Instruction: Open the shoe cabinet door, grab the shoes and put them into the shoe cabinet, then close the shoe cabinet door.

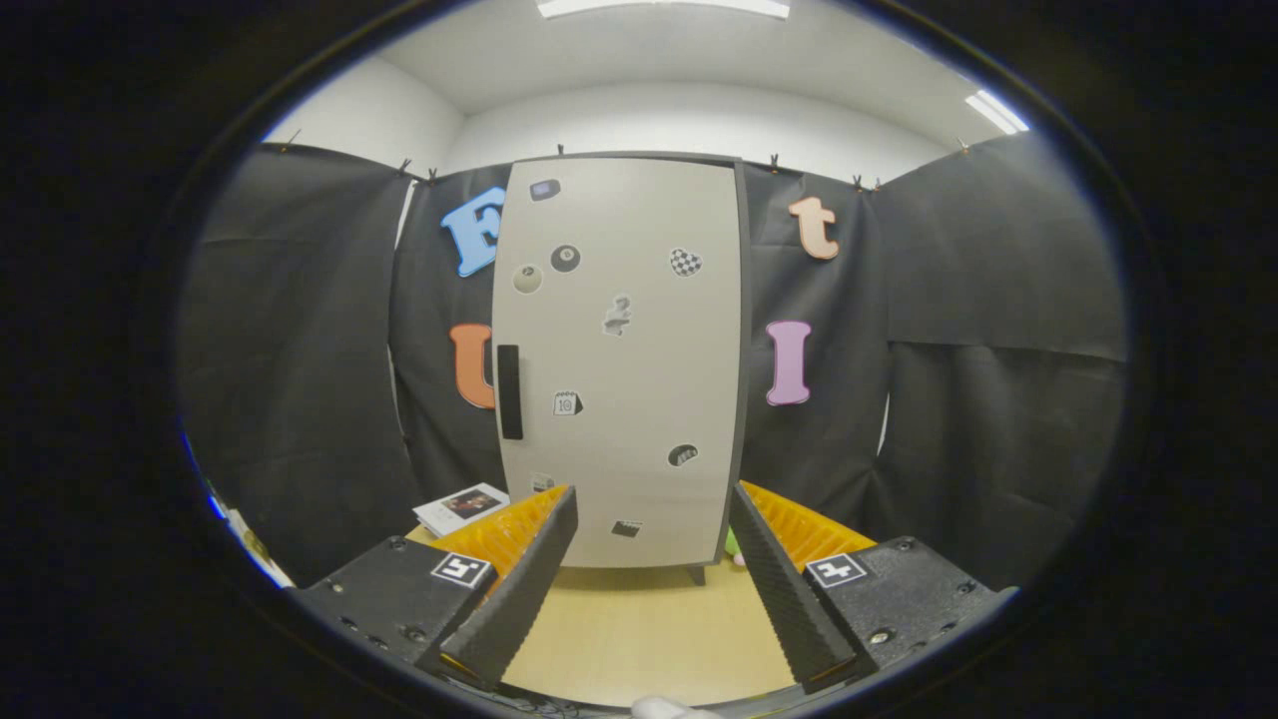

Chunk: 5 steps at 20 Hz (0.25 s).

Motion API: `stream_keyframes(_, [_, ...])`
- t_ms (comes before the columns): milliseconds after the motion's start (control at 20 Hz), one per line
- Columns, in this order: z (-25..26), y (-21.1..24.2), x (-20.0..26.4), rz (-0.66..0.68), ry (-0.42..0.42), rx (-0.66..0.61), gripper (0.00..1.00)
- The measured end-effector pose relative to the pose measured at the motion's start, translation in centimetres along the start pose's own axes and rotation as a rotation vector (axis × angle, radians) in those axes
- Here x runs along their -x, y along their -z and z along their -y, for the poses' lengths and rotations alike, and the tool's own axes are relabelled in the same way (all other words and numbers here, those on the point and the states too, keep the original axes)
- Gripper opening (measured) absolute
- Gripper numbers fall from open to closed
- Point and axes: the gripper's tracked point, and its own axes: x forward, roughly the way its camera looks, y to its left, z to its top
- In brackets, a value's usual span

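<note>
Right, my claw (654, 584) hangs spread wide with nothing between the fingers, aimed straight at the shoe cabinet (621, 359) standing upright on the bench (639, 629). Its door (639, 300) sits flush and shut, stickers scattered over it, and the dark vertical handle (509, 391) runs down the door's left edge, beyond my left finger. I can't make out shoes for certain; a small green-and-pink thing (736, 549) peeks out by the cabinet's lower right corner, too hidden to name. A shut door fits both ends of this job, shoes waiting outside or already stowed, so I won't call it.

Risks, as I judge them: the handle looks slim and close to the door face, so a finger could skid off it or shove the light-looking cabinet backwards. A booklet (461, 507) lies on the bench left of the cabinet foot, where a door swinging out could perhaps catch it.

Room-wise, bare bench stretches between my fingers and the cabinet base, with cloth walls close on either side.
</note>
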Motion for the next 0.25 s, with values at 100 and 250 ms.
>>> stream_keyframes(100, [-0.07,0.02,-0.21,-0.001,0.000,0.008,1.00])
stream_keyframes(250, [-0.30,0.17,-0.44,-0.007,-0.006,0.002,0.99])
